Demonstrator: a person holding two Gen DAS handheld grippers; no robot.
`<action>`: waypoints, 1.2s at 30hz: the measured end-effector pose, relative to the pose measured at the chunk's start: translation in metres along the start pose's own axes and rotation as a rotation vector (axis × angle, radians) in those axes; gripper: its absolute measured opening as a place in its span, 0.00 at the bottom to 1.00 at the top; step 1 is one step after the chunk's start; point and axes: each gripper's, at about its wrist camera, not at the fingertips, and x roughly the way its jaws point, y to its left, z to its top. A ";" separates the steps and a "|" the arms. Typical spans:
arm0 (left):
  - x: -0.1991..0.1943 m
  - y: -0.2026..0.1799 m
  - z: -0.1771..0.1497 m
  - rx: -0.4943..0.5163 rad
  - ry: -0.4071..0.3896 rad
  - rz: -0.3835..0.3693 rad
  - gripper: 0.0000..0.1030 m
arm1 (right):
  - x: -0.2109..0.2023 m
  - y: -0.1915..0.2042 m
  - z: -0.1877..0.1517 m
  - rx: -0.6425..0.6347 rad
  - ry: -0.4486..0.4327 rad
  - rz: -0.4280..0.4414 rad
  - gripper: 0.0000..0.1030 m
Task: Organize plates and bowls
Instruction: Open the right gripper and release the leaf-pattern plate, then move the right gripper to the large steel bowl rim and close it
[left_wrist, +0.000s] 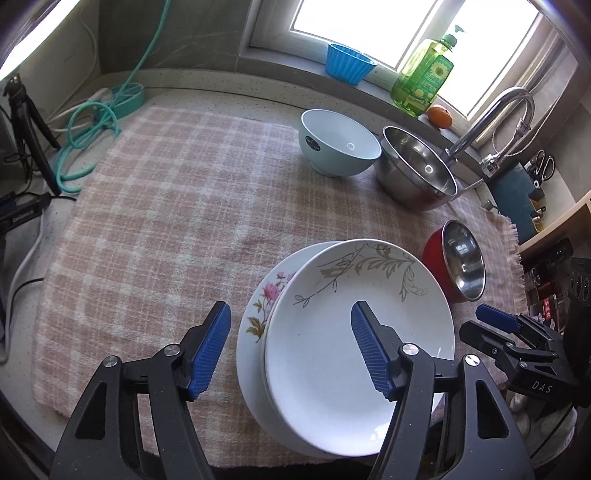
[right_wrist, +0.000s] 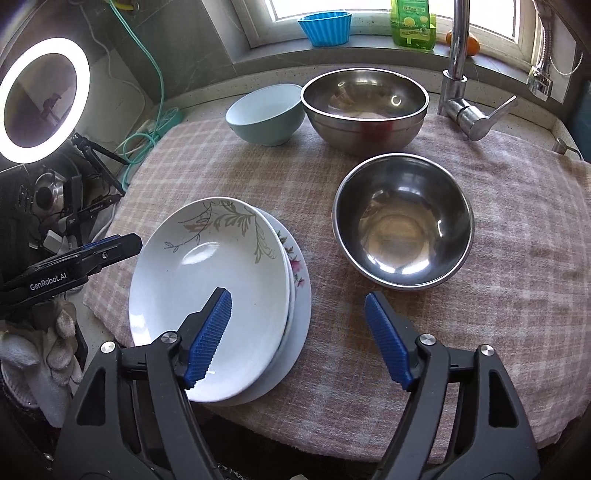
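Observation:
A stack of plates lies at the near edge of the pink checked cloth (left_wrist: 166, 203). The top plate (left_wrist: 354, 332) (right_wrist: 207, 280) is white with grey leaves. A pink-flowered plate (left_wrist: 258, 314) shows under it. My left gripper (left_wrist: 290, 308) hangs open over the stack's left rim, pads touching nothing. My right gripper (right_wrist: 298, 295) is open above the stack's right rim, also with nothing held. A red-sided steel bowl (left_wrist: 461, 262) (right_wrist: 402, 221) stands right of the plates. Farther back are a pale blue bowl (left_wrist: 338, 147) (right_wrist: 266, 114) and a large steel bowl (left_wrist: 417, 170) (right_wrist: 365, 107).
A faucet (right_wrist: 458, 55) rises at the back right. The windowsill holds a blue cup (left_wrist: 347, 68), a green bottle (left_wrist: 421, 77) and an orange (left_wrist: 439, 116). A teal hose (left_wrist: 96, 125), a tripod and a ring light (right_wrist: 40, 99) crowd the left. A gloved hand (right_wrist: 44, 350) is low left.

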 end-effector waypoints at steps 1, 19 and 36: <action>0.000 -0.001 0.003 0.002 0.000 -0.004 0.65 | -0.003 -0.002 0.002 0.002 -0.009 -0.001 0.78; 0.002 -0.052 0.074 0.079 -0.049 -0.085 0.65 | -0.040 -0.093 0.072 0.155 -0.107 -0.023 0.80; 0.076 -0.104 0.130 -0.072 0.047 -0.214 0.65 | 0.015 -0.157 0.135 0.366 -0.047 0.134 0.80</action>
